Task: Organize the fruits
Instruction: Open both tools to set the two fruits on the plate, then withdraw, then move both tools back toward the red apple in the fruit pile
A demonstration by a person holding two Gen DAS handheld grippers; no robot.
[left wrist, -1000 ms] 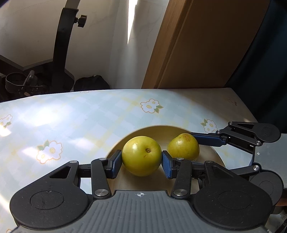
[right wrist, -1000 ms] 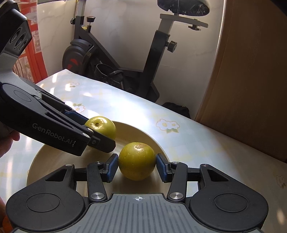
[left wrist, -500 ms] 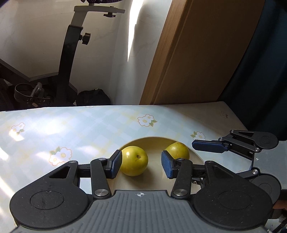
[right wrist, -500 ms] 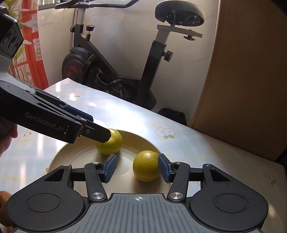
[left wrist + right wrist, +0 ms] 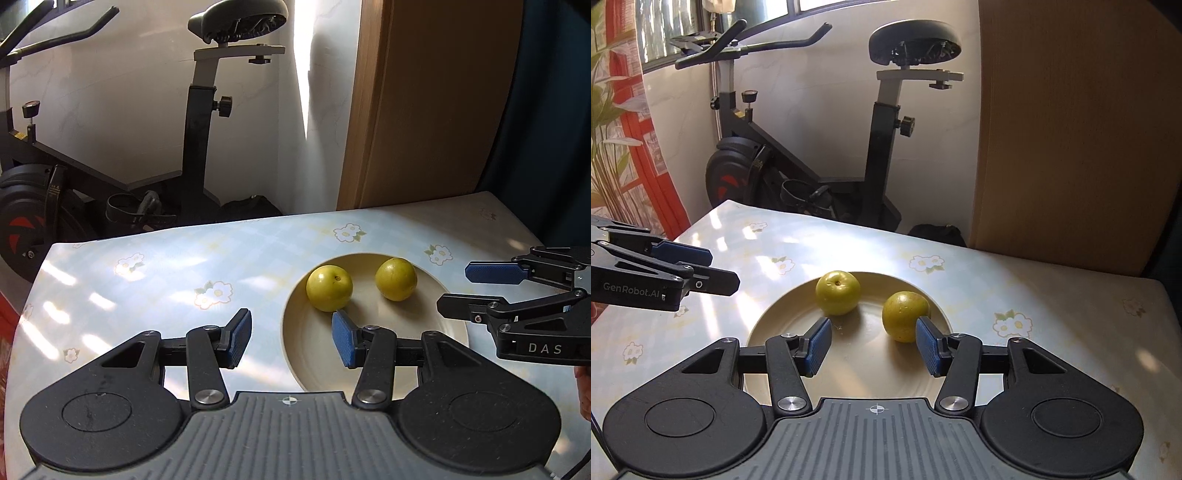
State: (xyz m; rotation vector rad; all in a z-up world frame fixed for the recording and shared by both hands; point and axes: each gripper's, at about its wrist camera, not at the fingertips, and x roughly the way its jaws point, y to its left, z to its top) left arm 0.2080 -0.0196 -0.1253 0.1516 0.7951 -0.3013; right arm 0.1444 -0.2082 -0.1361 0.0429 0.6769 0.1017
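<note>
Here two yellow-green fruits are seen on the cream plate [image 5: 295, 354] near frame centre on the flowered worktop [image 5: 147, 266]: the left fruit [image 5: 329, 288] and the right fruit [image 5: 396, 278], slightly apart. The left tool [image 5: 291, 339] is held open and empty. The right tool [image 5: 873, 345], its jaws just having been opening, is held open, with nothing gripped.
</note>
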